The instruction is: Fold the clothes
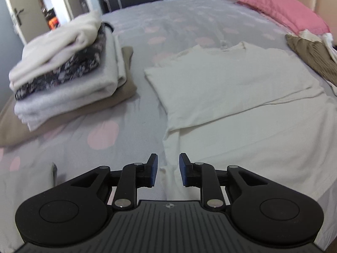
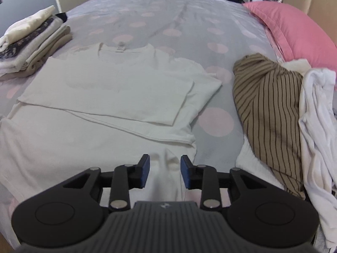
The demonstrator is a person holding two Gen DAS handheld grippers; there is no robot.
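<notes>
Blue-padded left tongs and right tongs gape empty over white T-shirt.

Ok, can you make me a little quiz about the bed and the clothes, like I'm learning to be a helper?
1. True or false: the white T-shirt lies on the bed with its top part folded over.
2. Which sits nearest the pink pillow? A) the stack of folded clothes B) the striped brown garment C) the T-shirt's neck label
3. Fill in: the jaws of the left gripper and the right gripper are both ____, with nothing pinched.

Key: 1 true; 2 B; 3 open.
</notes>
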